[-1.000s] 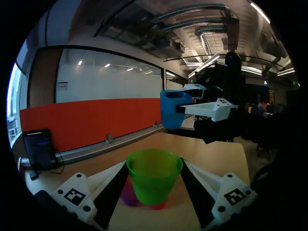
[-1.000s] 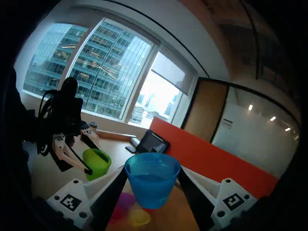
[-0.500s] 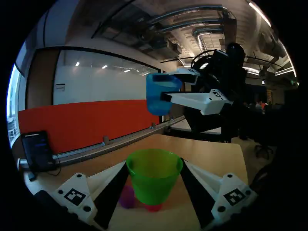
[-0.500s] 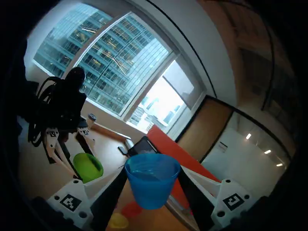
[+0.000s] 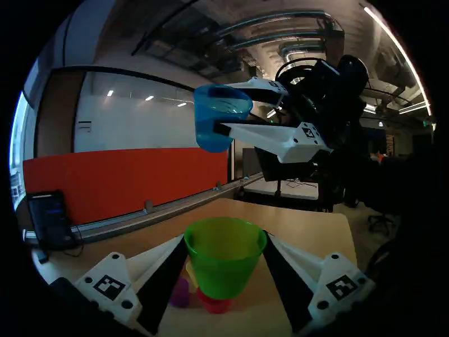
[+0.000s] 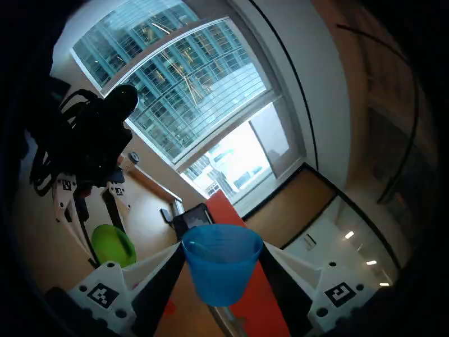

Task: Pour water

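Okay, nearest: the left hand-held gripper (image 5: 224,250) pinches the green cup (image 5: 225,269) by its sides. The cup is upright, mouth open, held above the bench (image 5: 314,224). A small purple cup (image 5: 181,292) and a red cup (image 5: 216,303) sit on the bench just below it.

Farther off and higher, the right hand-held gripper (image 6: 223,261) is clamped on the blue cup (image 5: 218,121), which is tipped with its mouth toward the green one. The water level inside is hard to tell. A dark device (image 5: 47,216) leans at the far bench edge.

Risks:
- The blue cup looks well above the green mouth and not squarely over it, so the stream may fall short onto the bench or the small cups.
- A pour from that height likely splashes out.
- A fast tilt dumps too much at once.
- The green cup's walls look thin, so it could flex or slip when the water lands.
- Spill could run toward the device.
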Motion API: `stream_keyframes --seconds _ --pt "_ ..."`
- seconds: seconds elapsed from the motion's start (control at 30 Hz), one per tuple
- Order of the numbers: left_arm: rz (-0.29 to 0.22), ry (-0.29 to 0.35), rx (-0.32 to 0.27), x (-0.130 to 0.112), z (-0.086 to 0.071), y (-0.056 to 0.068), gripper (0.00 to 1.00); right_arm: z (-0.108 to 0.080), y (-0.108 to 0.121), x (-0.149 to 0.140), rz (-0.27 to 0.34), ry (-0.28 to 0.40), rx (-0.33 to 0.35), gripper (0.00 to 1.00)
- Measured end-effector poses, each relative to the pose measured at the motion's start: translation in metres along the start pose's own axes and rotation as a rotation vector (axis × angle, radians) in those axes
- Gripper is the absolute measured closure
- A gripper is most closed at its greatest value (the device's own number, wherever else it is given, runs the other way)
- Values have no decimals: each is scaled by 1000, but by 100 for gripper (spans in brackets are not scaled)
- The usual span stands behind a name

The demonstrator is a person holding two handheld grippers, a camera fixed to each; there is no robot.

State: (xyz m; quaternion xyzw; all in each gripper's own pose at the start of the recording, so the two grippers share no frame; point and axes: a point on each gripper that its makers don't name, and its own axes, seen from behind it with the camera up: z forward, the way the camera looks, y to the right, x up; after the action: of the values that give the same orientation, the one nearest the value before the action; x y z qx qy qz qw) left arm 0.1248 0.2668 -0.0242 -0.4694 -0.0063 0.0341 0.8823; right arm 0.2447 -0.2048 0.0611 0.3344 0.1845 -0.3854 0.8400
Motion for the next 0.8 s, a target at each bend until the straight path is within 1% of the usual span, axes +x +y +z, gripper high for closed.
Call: stream_keyframes --seconds 0.3,0.67,0.8 --pt "1 4 -9 2 3 2 11 9 9 7 -133 -3 -14 8" --pt "-10 18 -21 8 6 4 11 15 11 14 -243 -5 -16 9" --pt "-7 18 -21 8 6 3 11 16 12 15 -269 -8 -18 9"
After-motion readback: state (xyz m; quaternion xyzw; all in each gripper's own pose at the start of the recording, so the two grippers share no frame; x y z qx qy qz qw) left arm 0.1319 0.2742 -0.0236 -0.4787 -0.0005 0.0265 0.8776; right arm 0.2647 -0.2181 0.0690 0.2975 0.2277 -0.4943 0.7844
